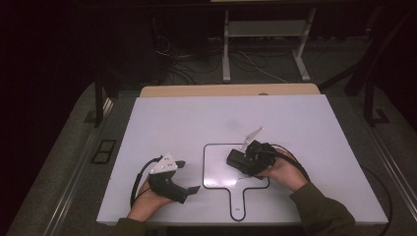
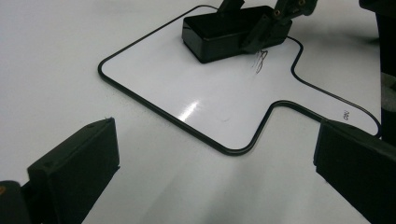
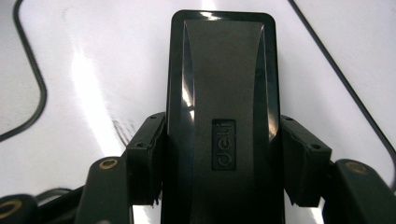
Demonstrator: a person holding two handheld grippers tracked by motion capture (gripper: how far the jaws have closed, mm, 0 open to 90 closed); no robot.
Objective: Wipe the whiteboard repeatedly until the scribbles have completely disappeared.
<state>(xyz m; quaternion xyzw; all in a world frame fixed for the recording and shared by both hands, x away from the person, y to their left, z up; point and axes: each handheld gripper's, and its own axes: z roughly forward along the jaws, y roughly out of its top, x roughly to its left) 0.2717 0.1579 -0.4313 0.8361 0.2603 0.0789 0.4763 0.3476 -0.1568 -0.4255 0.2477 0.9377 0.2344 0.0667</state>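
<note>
A small white board [image 1: 216, 169] with a black rim and a handle lies on the white table near the front edge. On its upper right part rests a black oblong block [image 1: 237, 159] with a Dell logo [image 3: 223, 144]. My right gripper [image 1: 242, 160] is shut on the block's two long sides. In the right gripper view the block [image 3: 224, 84] stands between the fingers [image 3: 144, 154] over the board [image 3: 93, 84]. My left gripper [image 1: 189, 176] is held left of the board, open, with nothing between its jaws. The left gripper view shows this gripper [image 2: 215, 158] facing the board [image 2: 187, 88] and the block [image 2: 219, 35].
A faint pen scribble [image 2: 260, 60] marks the board beside the block. The white table top [image 1: 196, 123] is bare beyond the board. A wooden strip [image 1: 226, 90] runs along its far edge. Behind it are cables and metal frame legs [image 1: 226, 49] on a dark floor.
</note>
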